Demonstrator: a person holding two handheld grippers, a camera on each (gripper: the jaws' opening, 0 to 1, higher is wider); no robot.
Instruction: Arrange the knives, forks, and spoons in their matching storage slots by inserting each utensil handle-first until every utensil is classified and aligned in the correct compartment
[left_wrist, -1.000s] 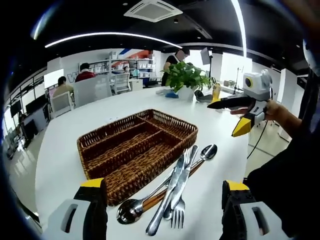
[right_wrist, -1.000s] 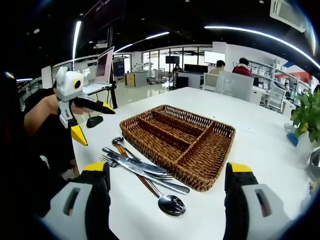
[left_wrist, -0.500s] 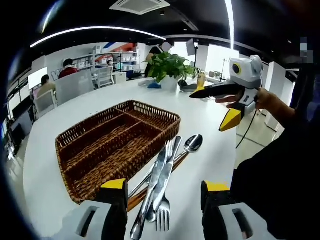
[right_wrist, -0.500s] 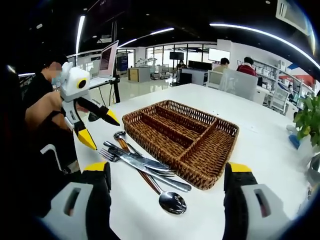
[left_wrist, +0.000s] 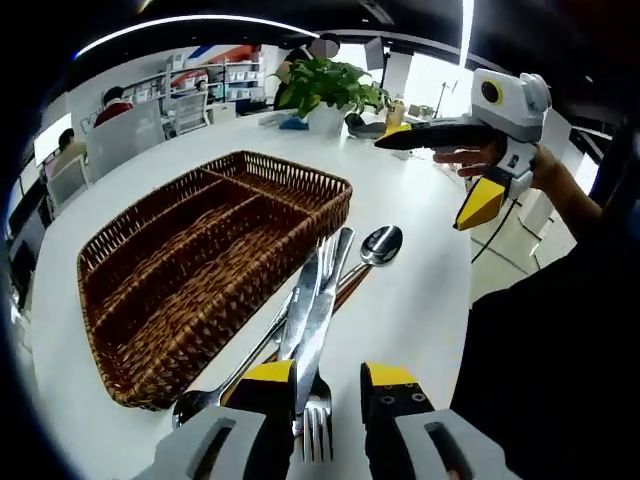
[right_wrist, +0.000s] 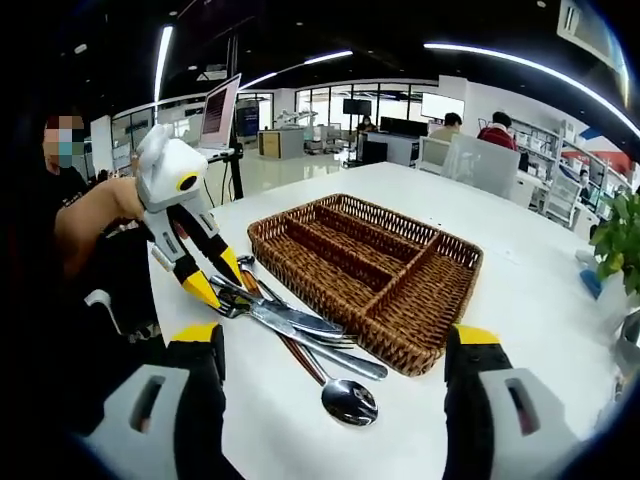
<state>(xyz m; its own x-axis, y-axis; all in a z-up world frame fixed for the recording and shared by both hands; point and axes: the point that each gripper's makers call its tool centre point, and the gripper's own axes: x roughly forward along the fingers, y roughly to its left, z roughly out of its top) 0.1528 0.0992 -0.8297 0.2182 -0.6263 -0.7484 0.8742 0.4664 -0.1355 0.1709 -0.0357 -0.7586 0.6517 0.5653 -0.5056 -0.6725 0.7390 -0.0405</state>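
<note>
Silver knives, forks and spoons (left_wrist: 318, 305) lie heaped on the white desk (left_wrist: 420, 300) at lower centre of the left gripper view, just beside the brown wicker tray (left_wrist: 200, 260), whose slots hold nothing. The left gripper (left_wrist: 327, 390), jaws narrowed, straddles the pile's near end; whether it grips is unclear. The right gripper (right_wrist: 335, 345) hangs wide open. The first pick appears under way; next, one utensil must be singled out and slid handle-first into its slot.
</note>
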